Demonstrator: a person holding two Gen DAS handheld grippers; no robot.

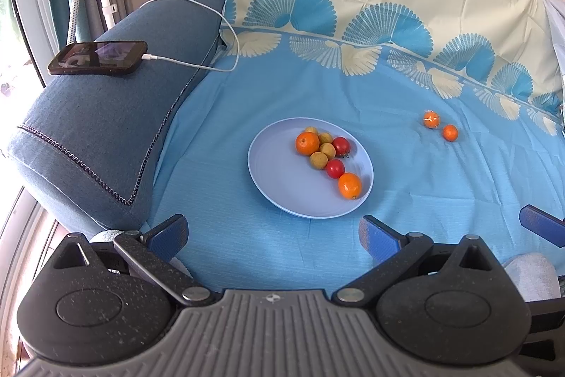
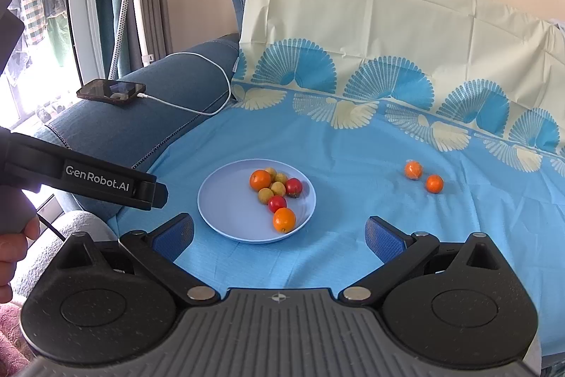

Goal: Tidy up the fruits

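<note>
Right wrist view shows the right gripper (image 2: 279, 234) with jaws spread wide and nothing in them. The left gripper (image 1: 273, 232) has its jaws spread and bare too. Just ahead sits the plate (image 2: 219, 211) with oranges, red fruits and small yellow ones. Two loose oranges (image 2: 413, 170) (image 2: 434, 183) lie touching on the blue cloth (image 2: 353, 235), well apart from the plate, off to the right. I think the right gripper should reach there and squeeze one softly, since round fruit rolls. A phone (image 2: 111, 90) rests on the sofa arm (image 2: 141, 126), out of the way.
</note>
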